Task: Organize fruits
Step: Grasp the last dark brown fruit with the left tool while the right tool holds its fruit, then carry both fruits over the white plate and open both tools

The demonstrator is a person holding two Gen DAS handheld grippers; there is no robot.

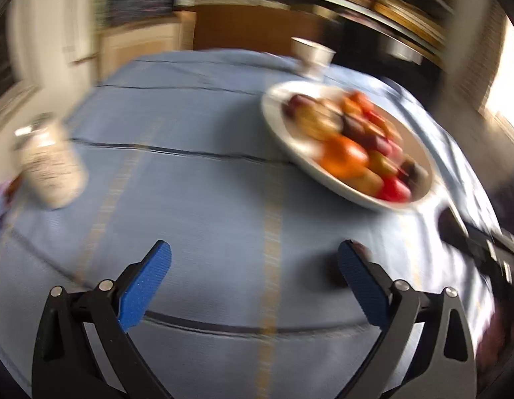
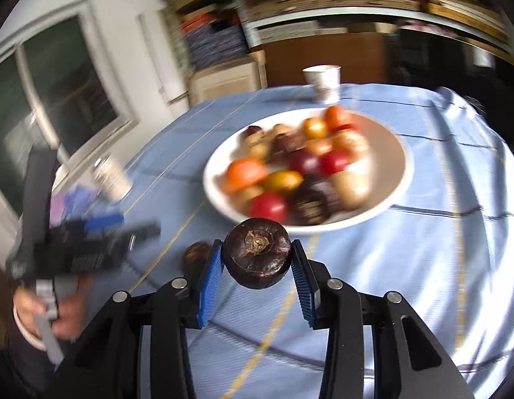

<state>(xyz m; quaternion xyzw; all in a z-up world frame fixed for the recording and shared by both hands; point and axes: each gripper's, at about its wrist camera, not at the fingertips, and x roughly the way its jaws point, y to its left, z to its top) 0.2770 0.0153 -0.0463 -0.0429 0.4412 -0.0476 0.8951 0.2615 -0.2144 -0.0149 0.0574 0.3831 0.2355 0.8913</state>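
Right gripper (image 2: 257, 266) clamps a dark purple mangosteen (image 2: 257, 257), left gripper (image 1: 253, 274) spread wide and holding nothing

We grip the mangosteen between both blue pads (image 2: 211, 279), just off the near rim of the white plate (image 2: 398, 179), where the fruit pile (image 2: 300, 166) blurs red, orange and yellow; a second dark fruit (image 2: 194, 256) sits on the blue tablecloth (image 2: 439, 266) just left of our pads, a paper cup (image 2: 323, 81) stands beyond the plate and a blurred jar (image 1: 50, 163) far left
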